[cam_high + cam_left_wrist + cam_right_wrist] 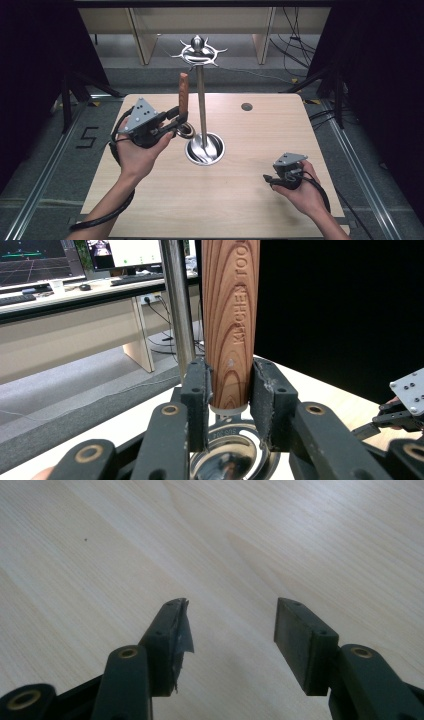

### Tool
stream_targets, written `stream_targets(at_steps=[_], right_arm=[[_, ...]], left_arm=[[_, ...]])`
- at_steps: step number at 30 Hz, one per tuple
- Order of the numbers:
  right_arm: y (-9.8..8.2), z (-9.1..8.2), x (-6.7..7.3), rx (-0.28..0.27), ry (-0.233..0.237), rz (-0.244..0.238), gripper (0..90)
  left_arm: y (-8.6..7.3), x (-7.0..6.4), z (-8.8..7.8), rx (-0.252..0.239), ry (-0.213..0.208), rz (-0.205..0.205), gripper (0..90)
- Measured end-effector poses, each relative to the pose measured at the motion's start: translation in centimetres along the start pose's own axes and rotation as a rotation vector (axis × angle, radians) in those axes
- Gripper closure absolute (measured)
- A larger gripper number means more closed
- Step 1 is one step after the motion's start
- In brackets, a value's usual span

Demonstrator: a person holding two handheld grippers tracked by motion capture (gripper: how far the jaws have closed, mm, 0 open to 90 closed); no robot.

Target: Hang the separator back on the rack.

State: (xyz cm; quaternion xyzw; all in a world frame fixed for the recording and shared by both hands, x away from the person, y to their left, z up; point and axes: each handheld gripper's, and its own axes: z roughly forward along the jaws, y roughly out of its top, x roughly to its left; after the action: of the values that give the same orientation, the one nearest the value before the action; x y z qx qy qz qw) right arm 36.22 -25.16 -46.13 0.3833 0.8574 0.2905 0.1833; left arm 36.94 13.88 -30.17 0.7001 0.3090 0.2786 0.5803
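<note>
My left gripper is shut on the lower part of a kitchen utensil's wooden handle, which stands upright. In the left gripper view the handle reads "KITCHEN TOOL" and is clamped between the pads of my left gripper. The utensil's round metal end hangs just below the jaws. Right beside it rises a steel utensil stand with a hook crown and a round base; its pole is just left of the handle. My right gripper rests open over the bare table, fingertips apart.
The light wooden table has a small round grommet near its far edge. Cables lie on the floor at the back right. A desk with monitors stands beyond. The right gripper appears at the left gripper view's edge.
</note>
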Motion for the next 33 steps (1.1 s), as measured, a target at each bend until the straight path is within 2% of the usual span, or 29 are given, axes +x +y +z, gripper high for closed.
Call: stream_targets(at_steps=[23, 26, 29, 33], right_arm=[[0.0, 0.0, 0.0, 0.0, -0.001, -0.003, 47.7], [0.0, 0.0, 0.0, 0.0, -0.001, -0.003, 47.7], [0.0, 0.0, 0.0, 0.004, -0.001, -0.005, 47.7], [0.0, 0.1, 0.0, -0.007, -0.005, -0.004, 47.7]], left_arm=[[0.6, -0.1, 0.6, -0.004, 0.007, -0.005, 68.9], [0.8, -0.2, 0.7, -0.003, 0.015, -0.006, 68.9], [0.9, -0.3, 0.6, 0.0, 0.032, 0.01, 68.9], [1.1, -0.3, 0.8, 0.003, 0.045, 0.004, 69.0]])
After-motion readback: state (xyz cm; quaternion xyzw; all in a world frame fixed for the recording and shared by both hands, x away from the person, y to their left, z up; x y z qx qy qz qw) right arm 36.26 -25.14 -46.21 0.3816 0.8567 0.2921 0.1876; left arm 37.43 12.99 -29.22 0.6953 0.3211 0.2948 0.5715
